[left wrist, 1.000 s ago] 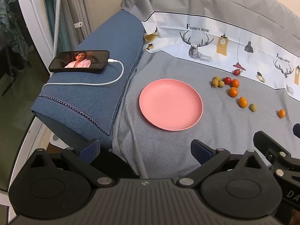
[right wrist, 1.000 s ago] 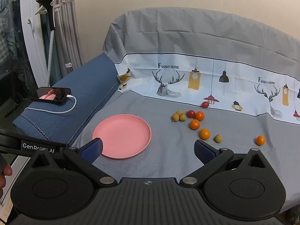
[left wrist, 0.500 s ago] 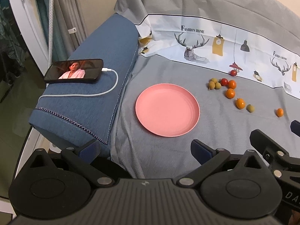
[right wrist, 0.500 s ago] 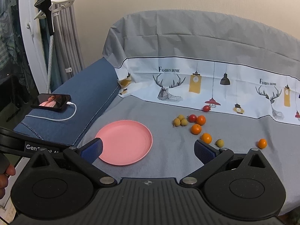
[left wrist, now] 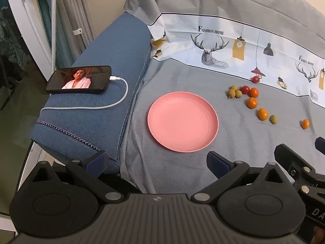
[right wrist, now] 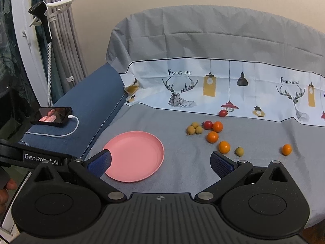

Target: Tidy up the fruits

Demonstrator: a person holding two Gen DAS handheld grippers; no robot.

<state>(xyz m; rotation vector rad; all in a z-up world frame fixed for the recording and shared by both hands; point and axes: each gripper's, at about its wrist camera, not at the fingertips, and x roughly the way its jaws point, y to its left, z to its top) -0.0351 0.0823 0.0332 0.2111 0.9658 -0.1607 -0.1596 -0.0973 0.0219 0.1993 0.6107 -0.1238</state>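
Fruits (right wrist: 212,136) — small, round; orange, red, yellow-green — lie beside pink plate (right wrist: 134,156).

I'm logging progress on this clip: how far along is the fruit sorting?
Nothing looks done yet: the pink plate holds no fruit. Nothing is in hand either; the left gripper and right gripper are both open and hold nothing. All of it remains: the small oranges, cherry tomatoes and yellowish round fruits lie loose on the grey cloth to the right of the plate.
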